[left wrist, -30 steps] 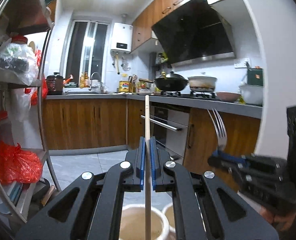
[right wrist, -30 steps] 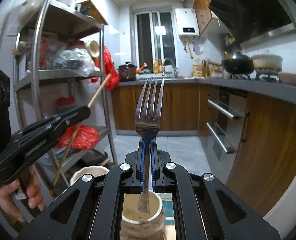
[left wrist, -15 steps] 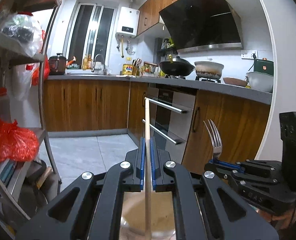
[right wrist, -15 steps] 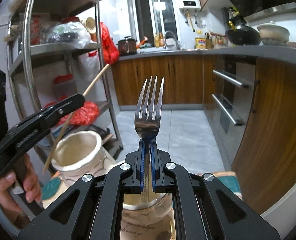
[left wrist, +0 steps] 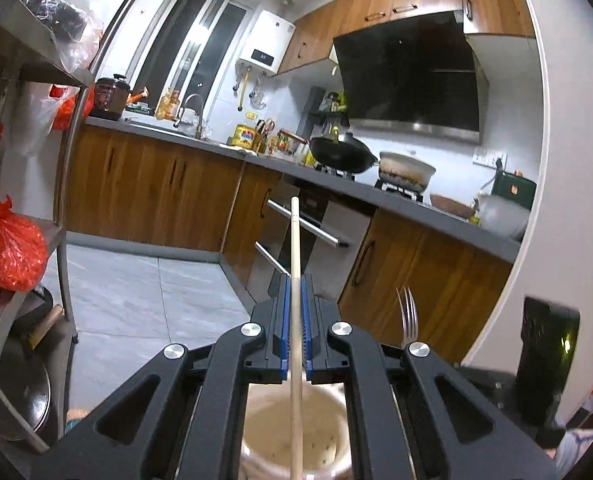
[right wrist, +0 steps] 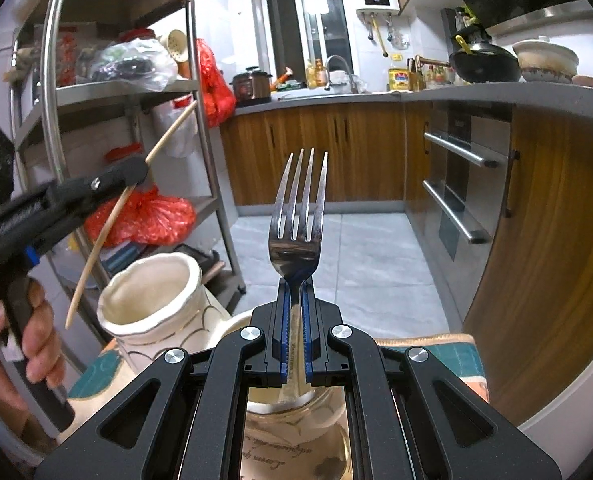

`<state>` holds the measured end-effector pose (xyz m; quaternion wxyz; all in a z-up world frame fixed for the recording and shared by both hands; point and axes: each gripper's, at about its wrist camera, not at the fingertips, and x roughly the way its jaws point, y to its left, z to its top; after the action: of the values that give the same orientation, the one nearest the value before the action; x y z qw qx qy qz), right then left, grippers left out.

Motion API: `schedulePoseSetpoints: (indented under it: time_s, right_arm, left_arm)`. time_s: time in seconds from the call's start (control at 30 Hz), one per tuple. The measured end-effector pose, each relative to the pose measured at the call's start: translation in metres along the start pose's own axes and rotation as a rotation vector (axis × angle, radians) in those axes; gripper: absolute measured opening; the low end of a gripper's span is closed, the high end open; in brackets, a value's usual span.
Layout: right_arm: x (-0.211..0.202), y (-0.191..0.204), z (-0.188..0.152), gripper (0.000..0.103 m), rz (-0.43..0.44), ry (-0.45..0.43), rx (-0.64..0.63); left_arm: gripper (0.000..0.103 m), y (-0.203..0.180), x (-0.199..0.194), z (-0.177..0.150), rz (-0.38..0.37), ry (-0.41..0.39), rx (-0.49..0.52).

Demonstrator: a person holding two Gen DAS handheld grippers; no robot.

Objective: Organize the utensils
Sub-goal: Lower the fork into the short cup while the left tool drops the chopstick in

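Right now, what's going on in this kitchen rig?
A person holds a gripper in each hand over two cream ceramic holders. The left gripper is shut on a thin wooden chopstick, angled above the taller cream ceramic vase. The right gripper is shut on a silver metal fork, tines up, its handle hanging into the cream pot with writing beneath it. Neither utensil has been released yet.
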<state>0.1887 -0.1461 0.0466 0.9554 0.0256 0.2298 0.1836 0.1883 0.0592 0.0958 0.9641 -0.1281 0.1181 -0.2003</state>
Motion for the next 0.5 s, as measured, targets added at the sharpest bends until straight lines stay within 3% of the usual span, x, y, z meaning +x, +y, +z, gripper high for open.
schedulePoseSetpoints:
  time_s: [0.33, 0.5]
  right_arm:
    - [0.001, -0.002, 0.0, 0.007, 0.003, -0.004, -0.008]
    - [0.005, -0.007, -0.002, 0.007, -0.001, 0.013, -0.005]
  left_arm:
    - [0.005, -0.018, 0.033, 0.003, 0.106, -0.047, 0.117]
    - [0.005, -0.014, 0.027, -0.009, 0.102, -0.016, 0.125]
